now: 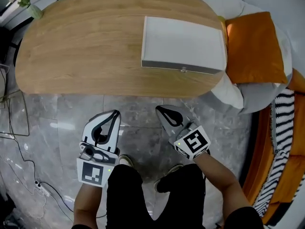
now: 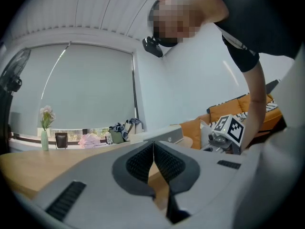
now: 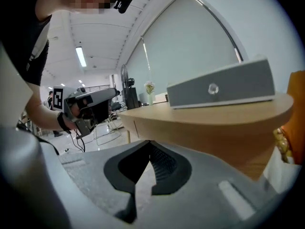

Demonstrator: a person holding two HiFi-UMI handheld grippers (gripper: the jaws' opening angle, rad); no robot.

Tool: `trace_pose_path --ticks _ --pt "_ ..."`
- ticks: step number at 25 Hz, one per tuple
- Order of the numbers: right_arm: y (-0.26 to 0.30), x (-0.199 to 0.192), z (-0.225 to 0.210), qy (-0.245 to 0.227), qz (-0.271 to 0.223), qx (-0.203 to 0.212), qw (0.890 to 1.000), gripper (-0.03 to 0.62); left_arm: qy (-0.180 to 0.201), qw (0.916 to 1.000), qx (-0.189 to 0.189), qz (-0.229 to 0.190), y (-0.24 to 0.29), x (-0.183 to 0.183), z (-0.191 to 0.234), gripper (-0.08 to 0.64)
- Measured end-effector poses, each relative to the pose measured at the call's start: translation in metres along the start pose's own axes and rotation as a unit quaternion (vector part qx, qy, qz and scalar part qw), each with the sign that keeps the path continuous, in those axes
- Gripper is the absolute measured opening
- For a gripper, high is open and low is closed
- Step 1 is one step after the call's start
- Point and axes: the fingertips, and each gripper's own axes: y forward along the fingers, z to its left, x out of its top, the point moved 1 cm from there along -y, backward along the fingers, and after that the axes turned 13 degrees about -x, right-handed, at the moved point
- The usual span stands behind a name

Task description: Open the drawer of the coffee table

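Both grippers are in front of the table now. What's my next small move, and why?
Probably bring the right gripper up toward the small knob on the front of the grey box. Its jaws are shut and empty, short of the table, and the knob faces it, closer than to the left gripper.

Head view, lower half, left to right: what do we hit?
floor cable's white plug → left gripper → right gripper → striped cushion
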Motion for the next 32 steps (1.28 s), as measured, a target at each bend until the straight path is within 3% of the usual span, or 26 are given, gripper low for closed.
trace_pose_path --ticks 4,13,19,28,32 --pt "0.032 -0.037 0.0 -0.074 -0.025 0.049 0.996 0.005 0.006 0.9999 -0.014 -0.005 0.009 -0.05 -0.007 0.009" --pt "0.075 -0.077 -0.022 -0.029 -0.072 0.052 0.996 0.018 0.045 0.9978 -0.037 -0.033 0.027 -0.133 -0.007 0.009" --pt "0.077 -0.071 -0.008 0.028 -0.08 0.065 0.994 0.025 0.006 0.999 -0.018 -0.042 0.022 -0.127 -0.011 0.009" --pt "0.104 -0.067 0.004 0.125 -0.102 0.106 0.981 0.05 -0.008 0.999 -0.009 -0.042 -0.009 -0.126 0.001 0.009" --pt "0.11 -0.062 0.003 0.144 -0.117 0.112 0.976 0.073 0.012 0.9994 -0.017 -0.028 -0.02 -0.122 -0.001 0.009"
